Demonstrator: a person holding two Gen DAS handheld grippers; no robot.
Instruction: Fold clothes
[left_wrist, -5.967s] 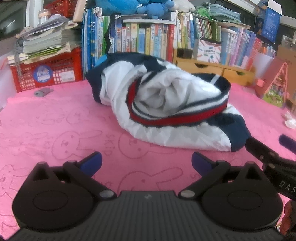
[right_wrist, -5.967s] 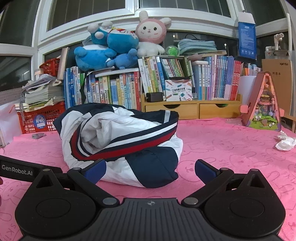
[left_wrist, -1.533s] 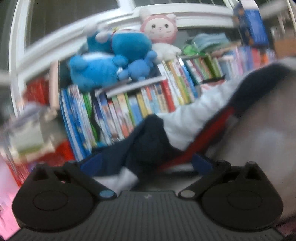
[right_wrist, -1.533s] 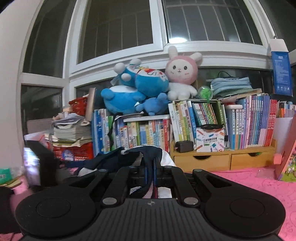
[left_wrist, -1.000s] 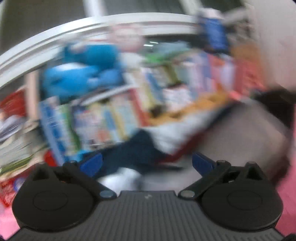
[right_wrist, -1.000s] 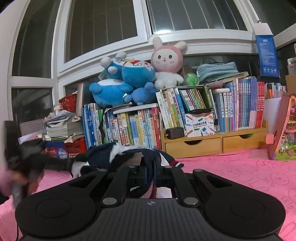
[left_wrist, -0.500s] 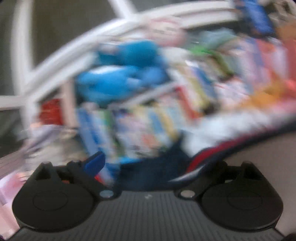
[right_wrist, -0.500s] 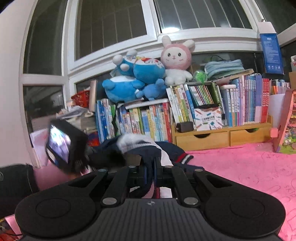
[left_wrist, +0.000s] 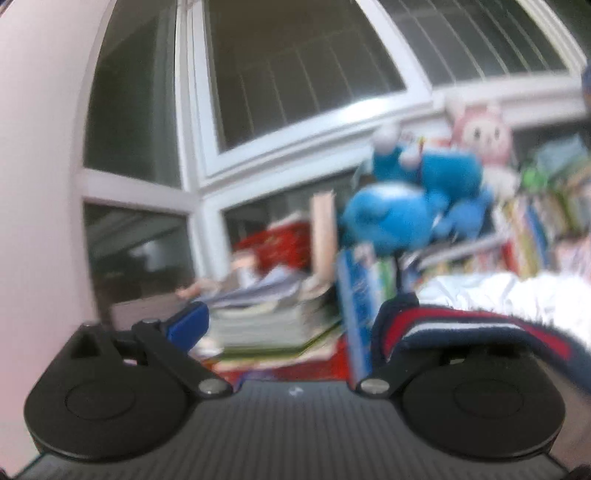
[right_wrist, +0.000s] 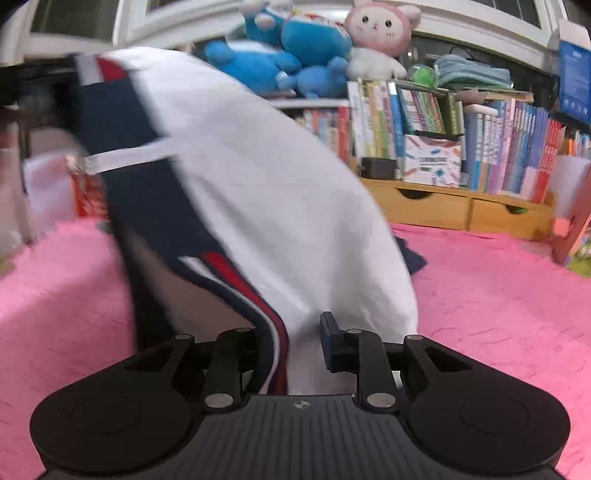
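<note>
Right hand-held gripper is just letting go: jaws have been opening, w/ the jacket hem sitting loose between them, pads apart. Left hand-held gripper is standing wide open, the striped waistband draping over its right finger, nothing clenched. Jacket is hanging up off the pink counter, stretched toward the left side, bookshelf & plush toys behind. To do this step well, prob. best lowering the garment flat first, spreading front-down, re-gripping at matching corners so the hem is lying straight before any fold.

pink blanket underneath; jacket draped onto it.
</note>
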